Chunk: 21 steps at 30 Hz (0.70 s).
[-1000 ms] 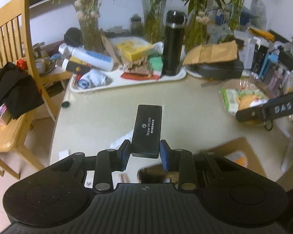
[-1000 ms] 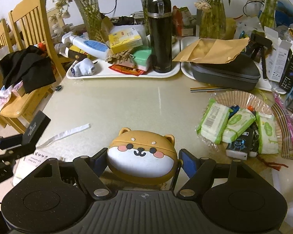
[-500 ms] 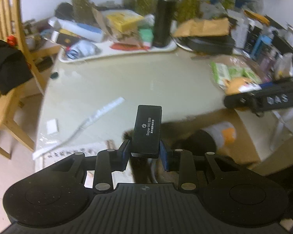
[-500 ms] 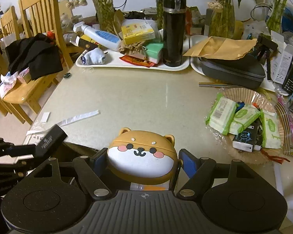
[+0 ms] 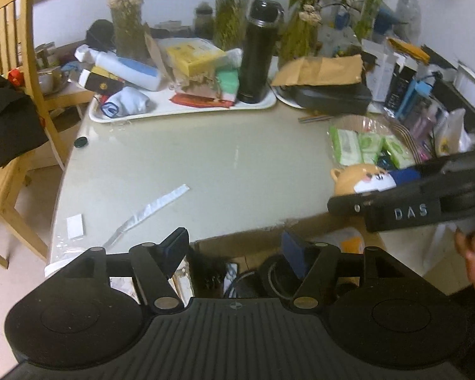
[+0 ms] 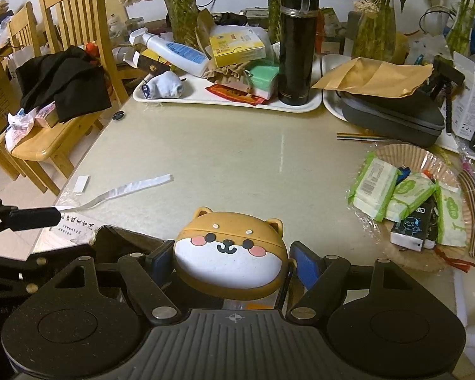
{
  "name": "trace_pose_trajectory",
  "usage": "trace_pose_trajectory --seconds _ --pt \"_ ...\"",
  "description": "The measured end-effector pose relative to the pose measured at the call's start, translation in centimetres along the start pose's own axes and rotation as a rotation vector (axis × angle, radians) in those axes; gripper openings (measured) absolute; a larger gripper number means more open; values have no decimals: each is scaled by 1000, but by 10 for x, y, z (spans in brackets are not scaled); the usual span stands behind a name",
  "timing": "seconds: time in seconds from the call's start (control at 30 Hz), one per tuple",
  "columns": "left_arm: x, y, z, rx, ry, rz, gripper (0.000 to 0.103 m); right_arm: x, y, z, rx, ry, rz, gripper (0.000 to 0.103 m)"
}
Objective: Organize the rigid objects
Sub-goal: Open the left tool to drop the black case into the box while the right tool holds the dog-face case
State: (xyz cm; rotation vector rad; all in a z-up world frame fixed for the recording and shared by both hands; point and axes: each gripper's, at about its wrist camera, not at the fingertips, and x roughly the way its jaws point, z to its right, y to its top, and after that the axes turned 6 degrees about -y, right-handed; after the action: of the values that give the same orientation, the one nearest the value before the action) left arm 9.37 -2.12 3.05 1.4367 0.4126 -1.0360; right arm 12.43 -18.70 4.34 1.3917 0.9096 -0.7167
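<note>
My left gripper (image 5: 234, 247) hangs over an open cardboard box (image 5: 237, 237) at the table's near edge. Its jaws are opening and nothing is between them. Dark items and cables lie inside the box, and the black rectangular box it held is not to be made out there. My right gripper (image 6: 231, 259) is shut on an orange dog-faced case (image 6: 231, 250), held above the table edge and the cardboard box's flap (image 6: 120, 237). The left wrist view shows that case (image 5: 361, 179) at the right, in the right gripper (image 5: 411, 202). A left finger (image 6: 34, 217) pokes in at the right view's left edge.
A white tray (image 5: 186, 110) at the back holds a black flask (image 5: 259, 50) and assorted packages. A grey zip case (image 6: 392, 120) sits at the back right, wet-wipe packs (image 6: 395, 190) on a basket at the right. A paper strip (image 5: 152, 209) lies mid-table. A wooden chair (image 6: 63, 63) stands left.
The left gripper's jaws have spread and the black rectangular box has left them and gone out of sight. The right gripper still holds the dog-faced case and has shifted only slightly.
</note>
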Motion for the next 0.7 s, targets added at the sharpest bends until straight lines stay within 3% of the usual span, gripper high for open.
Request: trace_pose_trajectory --seconds 0.7 --pt "-12 12 -32 -148 94 71 64 4 2 -20 -42 66 -12 79"
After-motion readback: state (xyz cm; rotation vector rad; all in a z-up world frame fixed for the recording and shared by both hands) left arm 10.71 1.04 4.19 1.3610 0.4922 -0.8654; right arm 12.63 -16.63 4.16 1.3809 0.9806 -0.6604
